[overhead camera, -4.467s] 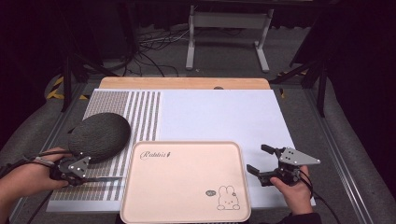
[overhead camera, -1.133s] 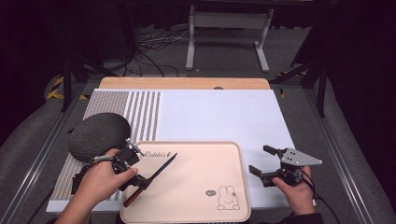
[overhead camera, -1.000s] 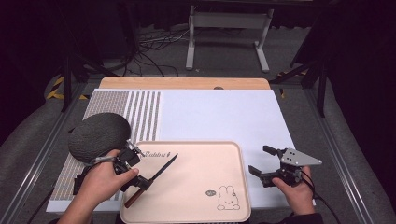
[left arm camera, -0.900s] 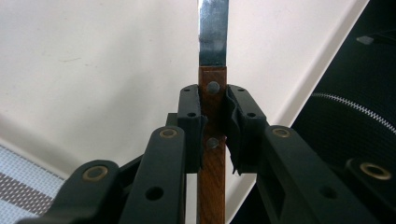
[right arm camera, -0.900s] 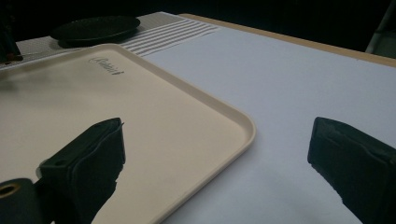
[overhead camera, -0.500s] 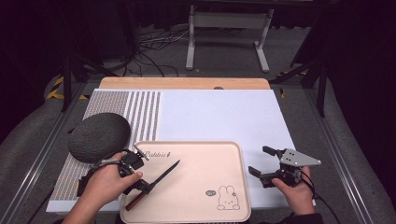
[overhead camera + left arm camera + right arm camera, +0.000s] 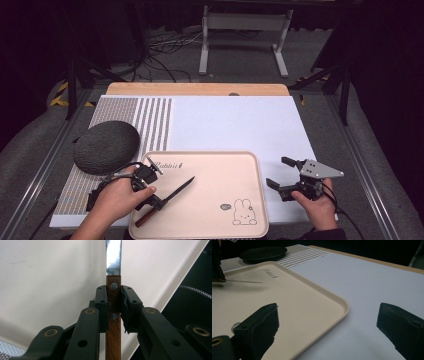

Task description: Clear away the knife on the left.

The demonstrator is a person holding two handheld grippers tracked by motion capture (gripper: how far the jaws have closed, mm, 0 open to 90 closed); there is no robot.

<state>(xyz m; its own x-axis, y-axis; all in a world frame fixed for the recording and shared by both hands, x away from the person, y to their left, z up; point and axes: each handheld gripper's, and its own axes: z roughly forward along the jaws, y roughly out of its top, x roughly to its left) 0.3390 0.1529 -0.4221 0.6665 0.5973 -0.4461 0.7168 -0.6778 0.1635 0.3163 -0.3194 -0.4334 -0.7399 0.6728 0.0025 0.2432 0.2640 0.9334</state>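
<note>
The left gripper [image 7: 150, 192] has its jaws clamped on the wooden handle of a slim knife with a brown riveted handle and a narrow steel blade [image 7: 167, 199], which lies low over the left part of the pale pink plastic tray with a rabbit print [image 7: 220, 165]; from the high view I cannot tell whether the blade tip touches the tray or hangs just above it. In the left gripper view the jaws close on the handle [image 7: 113, 322] just behind the blade, between its two metal rivets, with the blade [image 7: 113, 257] running straight ahead over the tray. The knife looks light, stiff and thin; the polished steel is likely slippery and sharp, so the wooden handle is the sensible place to hold, and a grip close to the blade, as here, should keep the tip from drooping or swinging. The flat sides of the handle give the jaws a square seat, though a narrow handle could twist if the hold slackens. The right gripper [image 7: 290, 181] rests on the white worktop [image 7: 240, 120] just beside the tray's right edge, its jaws wide apart and empty, as the right gripper view shows with the tray's rim [image 7: 344, 307] between them. A dark grey round textured mat or plate [image 7: 106, 146] lies on the striped left part of the worktop, near the tray's far left corner.
</note>
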